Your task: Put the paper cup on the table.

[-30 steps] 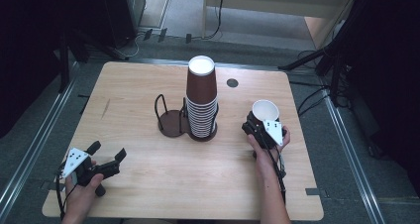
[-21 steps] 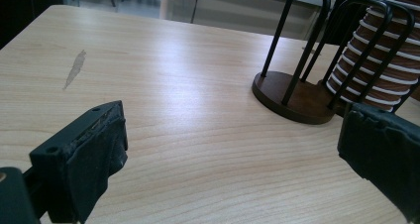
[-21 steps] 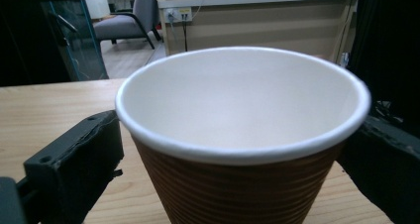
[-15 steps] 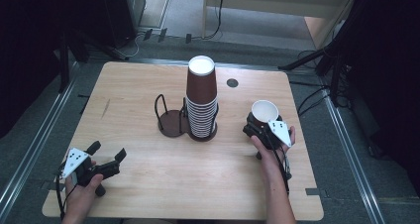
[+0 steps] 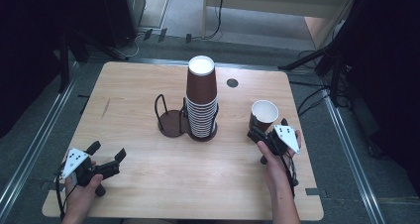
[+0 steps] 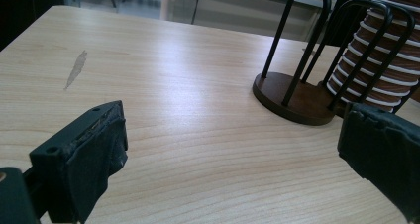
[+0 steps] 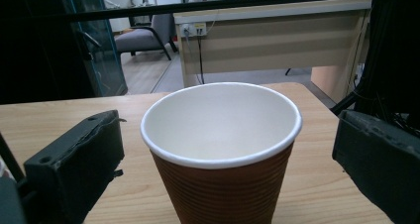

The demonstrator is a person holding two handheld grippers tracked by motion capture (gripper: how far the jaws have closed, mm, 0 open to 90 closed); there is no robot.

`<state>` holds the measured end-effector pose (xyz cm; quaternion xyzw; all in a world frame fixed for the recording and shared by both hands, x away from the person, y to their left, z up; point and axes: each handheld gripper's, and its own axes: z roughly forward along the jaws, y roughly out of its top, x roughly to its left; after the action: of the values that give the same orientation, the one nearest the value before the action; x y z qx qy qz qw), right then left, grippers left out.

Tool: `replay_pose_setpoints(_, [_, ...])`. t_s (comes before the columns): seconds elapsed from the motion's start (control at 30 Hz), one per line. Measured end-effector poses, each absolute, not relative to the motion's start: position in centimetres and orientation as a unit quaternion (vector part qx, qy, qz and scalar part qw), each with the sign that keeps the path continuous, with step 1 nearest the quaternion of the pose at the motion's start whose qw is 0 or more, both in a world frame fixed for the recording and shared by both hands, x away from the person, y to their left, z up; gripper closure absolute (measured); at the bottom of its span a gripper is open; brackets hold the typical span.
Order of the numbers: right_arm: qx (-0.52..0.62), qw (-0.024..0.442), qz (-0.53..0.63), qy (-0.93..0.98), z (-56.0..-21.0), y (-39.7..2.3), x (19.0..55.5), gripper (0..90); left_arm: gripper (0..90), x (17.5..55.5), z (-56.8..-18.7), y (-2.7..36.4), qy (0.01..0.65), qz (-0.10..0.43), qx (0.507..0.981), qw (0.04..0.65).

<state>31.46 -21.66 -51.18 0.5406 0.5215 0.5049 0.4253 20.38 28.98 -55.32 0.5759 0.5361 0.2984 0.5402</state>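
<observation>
My right fingers (image 7: 79,154) stand wide apart with the cup (image 7: 221,149) between them, a gap showing on each side, so they hold nothing. In the high view my right gripper (image 5: 270,137) sits at about four o'clock from the table's (image 5: 148,85) middle, and the cup (image 5: 263,115) stands upright, mouth up, just past its tips. My left gripper (image 5: 106,159) rests low at about eight o'clock, its jaws spread wide and empty over bare wood. From the left gripper view its fingers (image 6: 84,159) frame the table, with the rack (image 6: 297,92) ahead toward one o'clock and the stack (image 6: 381,60) seated in the rack's far side. The stack (image 5: 201,100) stands at the table's middle, the rack's empty hoop (image 5: 171,117) just at its nine o'clock.
</observation>
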Motion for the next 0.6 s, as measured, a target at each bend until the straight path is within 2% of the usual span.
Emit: replay_pose_setpoints(0.6, [0.532,0.426,0.518,0.517,-50.6,-23.6,28.5,0.0,0.0,20.4,-55.3,29.0,0.536,0.299,0.575,0.541])
